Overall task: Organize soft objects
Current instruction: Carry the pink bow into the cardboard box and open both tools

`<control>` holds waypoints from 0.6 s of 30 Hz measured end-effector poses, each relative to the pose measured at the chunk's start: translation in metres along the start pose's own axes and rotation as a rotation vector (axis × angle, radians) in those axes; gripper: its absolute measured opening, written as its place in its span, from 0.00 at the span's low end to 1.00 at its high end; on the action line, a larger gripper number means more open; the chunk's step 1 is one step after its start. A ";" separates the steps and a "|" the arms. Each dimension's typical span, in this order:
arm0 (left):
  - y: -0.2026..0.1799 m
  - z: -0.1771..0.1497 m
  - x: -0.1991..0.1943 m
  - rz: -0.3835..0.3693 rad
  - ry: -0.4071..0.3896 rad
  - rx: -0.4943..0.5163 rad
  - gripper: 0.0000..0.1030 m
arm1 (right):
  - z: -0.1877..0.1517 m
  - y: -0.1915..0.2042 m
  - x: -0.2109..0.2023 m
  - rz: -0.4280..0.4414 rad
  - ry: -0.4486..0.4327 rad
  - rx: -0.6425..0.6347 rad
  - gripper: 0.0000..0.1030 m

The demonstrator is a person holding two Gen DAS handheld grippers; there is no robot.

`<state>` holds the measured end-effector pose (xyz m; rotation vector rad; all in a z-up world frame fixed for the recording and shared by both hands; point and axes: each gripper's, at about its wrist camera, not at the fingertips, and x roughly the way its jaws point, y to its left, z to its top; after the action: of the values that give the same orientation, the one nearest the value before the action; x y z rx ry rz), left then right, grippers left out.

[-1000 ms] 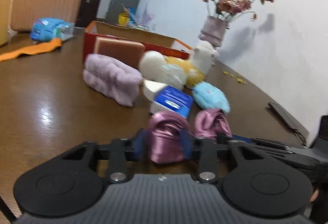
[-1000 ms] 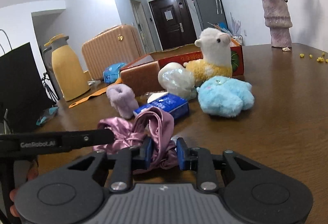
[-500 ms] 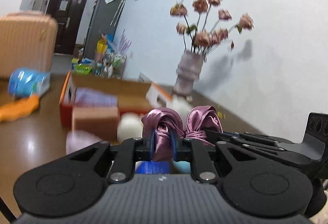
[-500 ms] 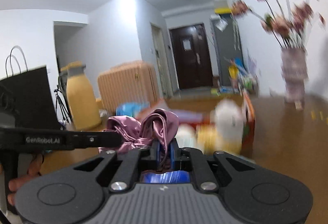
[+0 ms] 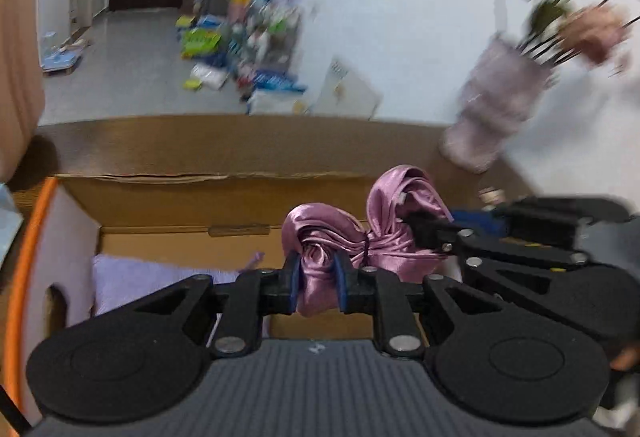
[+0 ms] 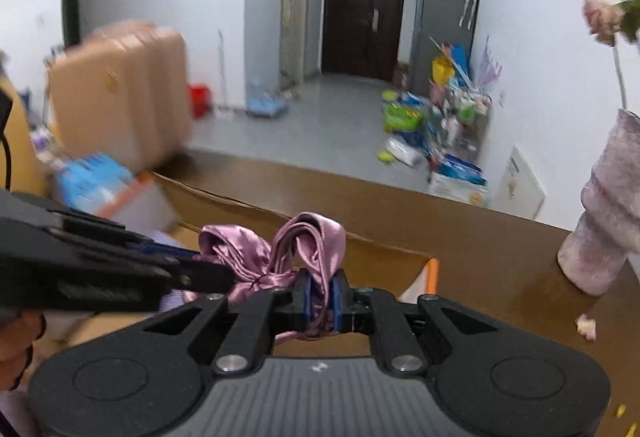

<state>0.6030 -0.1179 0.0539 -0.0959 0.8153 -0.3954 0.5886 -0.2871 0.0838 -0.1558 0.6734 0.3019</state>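
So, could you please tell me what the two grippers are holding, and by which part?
Both hold the pink satin bow. The left gripper pinches its left loop, the right gripper its right loop, above the open cardboard box.

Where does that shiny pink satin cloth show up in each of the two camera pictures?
Left wrist: satin cloth low centre, pinched in the left gripper, over the cardboard box.
Right wrist: satin cloth low centre, in the right gripper.
Shared landmark: pale purple vase, right.

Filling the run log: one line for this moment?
left gripper: shut on satin cloth | right gripper: shut on satin cloth | over cardboard box
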 end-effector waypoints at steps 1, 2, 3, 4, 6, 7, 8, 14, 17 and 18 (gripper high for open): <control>-0.001 0.003 0.016 0.013 0.027 0.011 0.22 | 0.003 -0.002 0.015 -0.028 0.026 -0.018 0.12; -0.001 0.004 0.029 0.014 0.052 0.016 0.26 | 0.003 -0.003 0.026 -0.057 0.040 -0.030 0.14; 0.000 0.006 0.039 0.015 0.071 0.009 0.28 | 0.003 -0.006 0.037 -0.091 0.064 -0.030 0.18; 0.001 0.006 0.045 0.037 0.077 -0.009 0.31 | 0.003 -0.011 0.046 -0.108 0.087 -0.006 0.22; 0.002 0.003 0.044 0.070 0.053 -0.011 0.38 | -0.001 -0.018 0.053 -0.109 0.111 0.062 0.39; 0.001 0.001 0.039 0.080 0.036 0.001 0.41 | -0.003 -0.021 0.050 -0.081 0.089 0.090 0.40; 0.000 -0.001 0.033 0.079 0.021 0.006 0.41 | -0.006 -0.024 0.045 -0.053 0.065 0.112 0.43; -0.001 0.004 -0.025 0.110 -0.038 0.006 0.47 | -0.011 -0.037 -0.002 -0.054 -0.034 0.178 0.48; -0.004 0.003 -0.069 0.140 -0.086 0.010 0.56 | -0.005 -0.035 -0.044 -0.070 -0.082 0.169 0.53; -0.003 0.000 -0.085 0.154 -0.106 0.010 0.60 | -0.004 -0.032 -0.062 -0.073 -0.103 0.164 0.57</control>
<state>0.5494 -0.0884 0.1136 -0.0438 0.7109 -0.2467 0.5513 -0.3321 0.1216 -0.0077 0.5858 0.1821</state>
